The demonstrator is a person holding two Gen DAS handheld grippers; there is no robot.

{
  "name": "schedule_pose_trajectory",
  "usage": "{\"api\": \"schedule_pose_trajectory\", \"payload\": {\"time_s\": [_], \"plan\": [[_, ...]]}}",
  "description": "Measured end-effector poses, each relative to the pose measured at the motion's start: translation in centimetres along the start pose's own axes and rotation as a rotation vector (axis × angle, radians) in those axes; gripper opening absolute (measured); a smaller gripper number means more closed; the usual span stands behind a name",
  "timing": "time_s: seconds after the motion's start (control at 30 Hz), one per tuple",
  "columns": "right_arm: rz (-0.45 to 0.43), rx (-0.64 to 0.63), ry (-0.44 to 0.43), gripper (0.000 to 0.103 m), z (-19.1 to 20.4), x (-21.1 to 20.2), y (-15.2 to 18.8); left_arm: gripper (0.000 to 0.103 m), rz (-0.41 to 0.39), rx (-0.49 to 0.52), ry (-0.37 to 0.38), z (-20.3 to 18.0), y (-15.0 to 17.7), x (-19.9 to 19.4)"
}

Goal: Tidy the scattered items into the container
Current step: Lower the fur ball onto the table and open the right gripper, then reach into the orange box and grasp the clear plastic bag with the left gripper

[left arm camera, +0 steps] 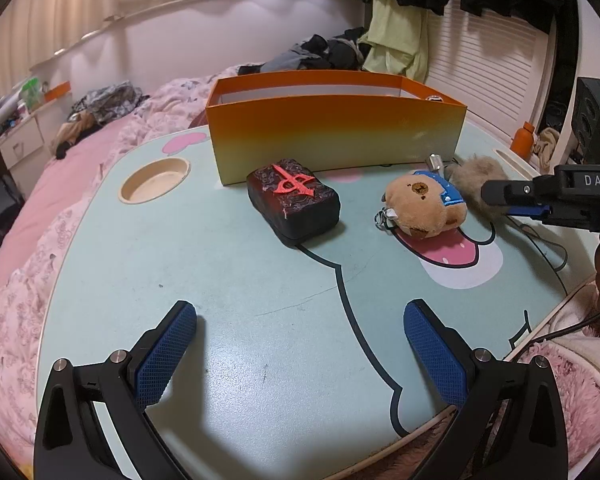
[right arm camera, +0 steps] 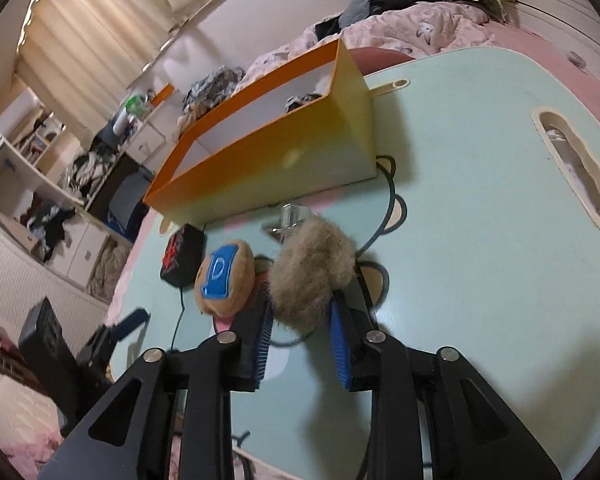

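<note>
The right gripper (right arm camera: 300, 332) is straddling the grey fur ball (right arm camera: 314, 270), blue pads flanking its near end; whether they are pressing it cannot be told. The fur ball is lying on the table (right arm camera: 480, 200) just in front of the orange box (right arm camera: 268, 160). The left gripper (left arm camera: 300, 354), jaws wide apart and empty, is hovering well short of the box.

The near tabletop (left arm camera: 228, 300) lies bare; a mahjong-tile block (left arm camera: 294, 200) and plush bear (left arm camera: 424, 204) stand before the orange box (left arm camera: 336, 136).
</note>
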State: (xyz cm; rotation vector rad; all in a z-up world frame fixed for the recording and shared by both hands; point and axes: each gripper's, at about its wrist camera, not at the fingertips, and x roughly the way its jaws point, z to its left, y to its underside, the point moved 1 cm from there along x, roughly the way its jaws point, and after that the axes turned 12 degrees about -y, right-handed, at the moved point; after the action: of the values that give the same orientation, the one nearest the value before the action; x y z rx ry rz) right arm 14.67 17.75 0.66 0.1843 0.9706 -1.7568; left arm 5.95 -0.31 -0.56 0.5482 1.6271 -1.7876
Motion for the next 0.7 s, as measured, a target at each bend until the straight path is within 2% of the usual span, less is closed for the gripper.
{"api": "schedule_pose_trajectory", "payload": {"time_s": [0.07, 0.17, 0.2, 0.23, 0.3, 0.43, 0.7], "plan": [[-0.024, -0.016, 0.024, 0.033, 0.1, -0.6, 0.4, 0.103, 0.0, 0.0, 0.0, 0.0, 0.0, 0.0], [-0.06, -0.097, 0.098, 0.054, 1.7, -2.0, 1.2, 0.103, 0.0, 0.0, 0.0, 0.0, 0.0, 0.0], [-0.062, -0.132, 0.137, 0.067, 2.3, -2.3, 1.5, 0.103, 0.0, 0.0, 0.0, 0.0, 0.0, 0.0], [-0.064, -0.162, 0.176, 0.072, 2.7, -2.5, 1.8, 0.103, 0.0, 0.0, 0.0, 0.0, 0.0, 0.0], [-0.049, -0.213, 0.241, 0.072, 3.5, -2.6, 2.7, 0.103, 0.001, 0.0, 0.0, 0.0, 0.0, 0.0], [0.015, -0.237, 0.278, 0.072, 3.4, -1.7, 4.2, 0.103, 0.001, 0.001, -0.001, 0.0, 0.0, 0.0], [0.007, -0.28, 0.328, 0.075, 3.4, -1.1, 4.6, 0.103, 0.017, 0.013, 0.011, -0.1, 0.0, 0.2]]}}
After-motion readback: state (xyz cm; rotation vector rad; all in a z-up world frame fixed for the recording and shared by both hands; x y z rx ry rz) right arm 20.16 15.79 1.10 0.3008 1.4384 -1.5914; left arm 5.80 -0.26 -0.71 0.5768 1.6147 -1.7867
